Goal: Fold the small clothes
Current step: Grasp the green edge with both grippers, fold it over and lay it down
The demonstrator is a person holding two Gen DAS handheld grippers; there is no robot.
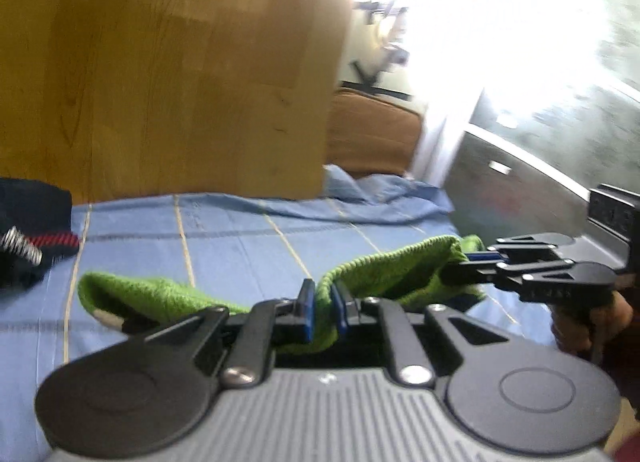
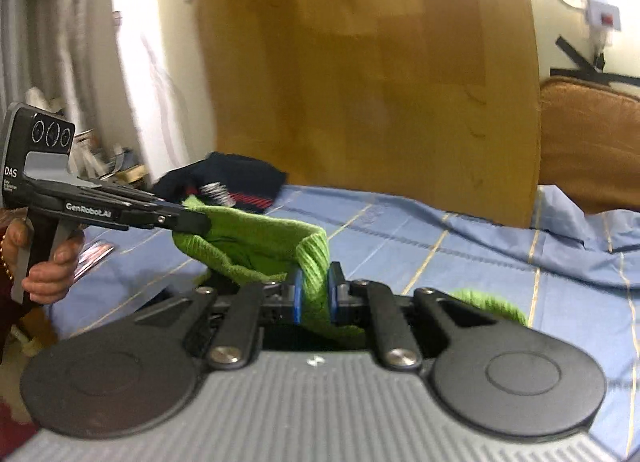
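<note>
A small green knitted garment [image 1: 384, 274] hangs stretched between my two grippers above the blue bed sheet [image 1: 240, 238]. My left gripper [image 1: 322, 308] is shut on one edge of it. My right gripper [image 1: 452, 268] comes in from the right and is shut on the other end. In the right wrist view my right gripper [image 2: 314, 296] pinches the garment's ribbed edge [image 2: 312, 262], and my left gripper [image 2: 200, 222] grips the far end at left. A loose part of the garment [image 1: 132, 294] droops onto the sheet.
A dark navy garment with red stripes [image 2: 240, 182] lies on the sheet near the wooden headboard [image 2: 368, 82]. A brown cushion [image 2: 588, 142] sits at the right. The sheet is rumpled at its right edge [image 2: 580, 246]. A grey cabinet [image 1: 516, 182] stands beside the bed.
</note>
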